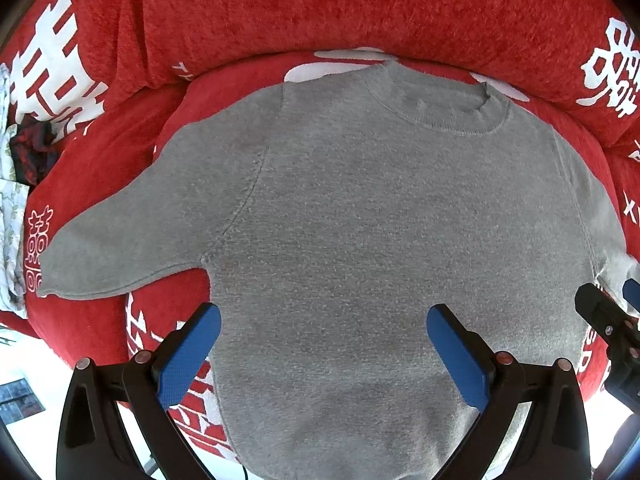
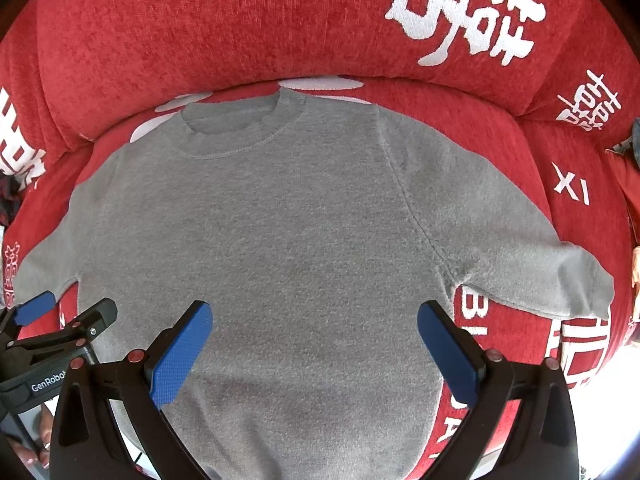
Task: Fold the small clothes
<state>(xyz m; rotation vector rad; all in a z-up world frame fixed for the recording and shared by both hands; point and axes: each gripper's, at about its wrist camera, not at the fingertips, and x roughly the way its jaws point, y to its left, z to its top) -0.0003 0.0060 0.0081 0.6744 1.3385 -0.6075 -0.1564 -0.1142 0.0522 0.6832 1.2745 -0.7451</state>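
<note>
A small grey knit sweater (image 1: 360, 216) lies flat, collar away from me, on a red sofa seat; it also shows in the right wrist view (image 2: 288, 232). Its left sleeve (image 1: 120, 252) and right sleeve (image 2: 532, 264) spread out sideways. My left gripper (image 1: 324, 332) is open and empty, hovering above the sweater's lower left part. My right gripper (image 2: 316, 328) is open and empty above the lower right part. Each gripper shows at the edge of the other's view: the right one (image 1: 612, 312) and the left one (image 2: 64, 312).
The red sofa (image 1: 320, 8) with white characters has a backrest behind the sweater (image 2: 200, 20). Dark patterned clothes (image 1: 32, 152) and a floral cloth (image 1: 8, 208) lie at the far left. The seat's front edge and a pale floor (image 1: 32, 360) are below.
</note>
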